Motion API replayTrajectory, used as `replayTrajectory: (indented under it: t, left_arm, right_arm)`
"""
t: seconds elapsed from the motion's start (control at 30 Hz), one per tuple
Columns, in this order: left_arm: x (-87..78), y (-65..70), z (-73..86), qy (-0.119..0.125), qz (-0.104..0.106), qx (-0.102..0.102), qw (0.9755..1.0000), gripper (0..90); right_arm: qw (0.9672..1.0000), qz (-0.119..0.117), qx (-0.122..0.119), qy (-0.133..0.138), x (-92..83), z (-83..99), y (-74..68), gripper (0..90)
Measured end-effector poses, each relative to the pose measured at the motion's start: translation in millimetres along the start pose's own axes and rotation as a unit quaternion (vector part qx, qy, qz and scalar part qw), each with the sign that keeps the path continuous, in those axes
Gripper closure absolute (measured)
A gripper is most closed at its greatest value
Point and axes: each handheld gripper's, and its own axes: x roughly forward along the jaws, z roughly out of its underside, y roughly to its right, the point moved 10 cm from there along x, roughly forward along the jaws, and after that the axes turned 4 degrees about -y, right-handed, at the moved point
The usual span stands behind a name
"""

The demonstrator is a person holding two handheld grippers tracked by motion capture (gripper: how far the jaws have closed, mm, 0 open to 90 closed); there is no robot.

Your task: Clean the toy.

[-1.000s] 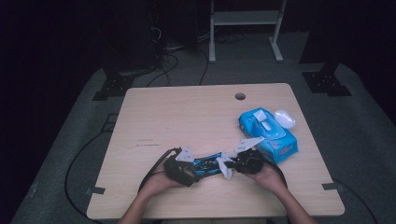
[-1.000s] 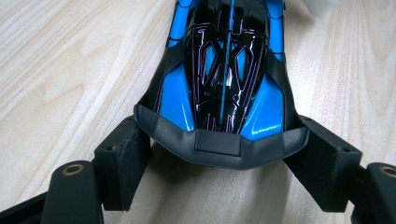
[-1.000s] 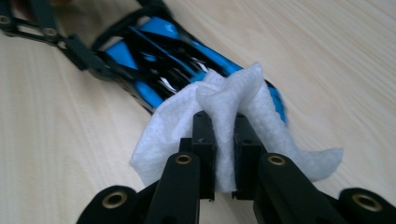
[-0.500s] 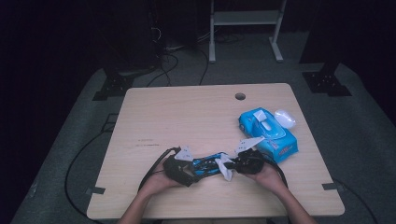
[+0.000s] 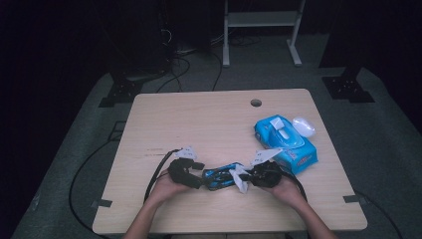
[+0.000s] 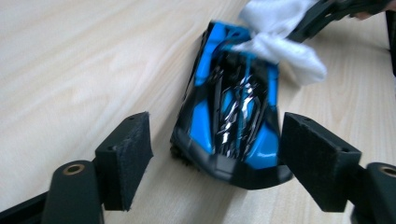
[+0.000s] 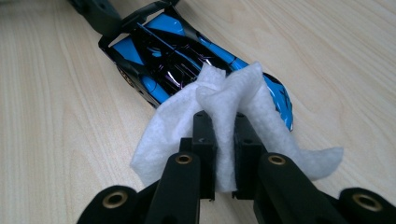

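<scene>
Between the left gripper's (image 6: 215, 163) parted jaws sits the blue toy car's (image 6: 233, 116) tail, one pad touching; the right gripper (image 7: 219, 154), clamped on a white wipe (image 7: 233, 116), rests on its nose. Brace the car firmly, then wipe lengthwise, away from the wipes pack (image 5: 286, 142).

A blue toy car (image 6: 231, 112) with black and silver streaks, a white wipe (image 7: 224, 109), a blue wipes pack (image 5: 286, 142), black grippers, a pale wood-grain table (image 5: 199, 119).
</scene>
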Motion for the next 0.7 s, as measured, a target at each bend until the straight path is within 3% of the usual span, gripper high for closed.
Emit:
replayTrajectory:
  t: [0.03,0.13,0.2,0.3,0.4,0.7]
  left_arm:
    - [2.7,-0.5,3.1,-0.010,0.001,-0.002,0.9999,25.2]
    - [4.0,0.1,3.7,-0.008,0.015,-0.016,0.9997,25.7]
    - [3.7,-0.5,3.4,-0.006,0.011,-0.018,0.9998,31.1]
    - [4.8,-2.3,4.2,0.002,0.011,-0.028,0.9996,32.4]
    - [5.3,-2.0,3.7,0.005,0.011,-0.025,0.9996,34.1]
    - [8.6,-1.2,2.4,0.005,0.018,-0.034,0.9992,34.0]
  right_arm:
    - [1.0000,0.000,0.000,0.000,0.1,0.1,-0.1,82.2]
    - [1.0000,0.002,-0.002,0.000,-0.1,0.7,-0.4,82.2]
    - [1.0000,0.005,-0.004,0.000,-0.6,1.6,-0.8,82.2]
    - [0.9999,0.009,-0.001,-0.015,-3.5,10.6,2.1,82.3]
    - [0.9997,0.007,0.007,-0.021,-4.4,13.6,3.6,82.2]
    - [0.9998,-0.004,-0.009,-0.015,2.1,-9.9,-7.1,82.3]
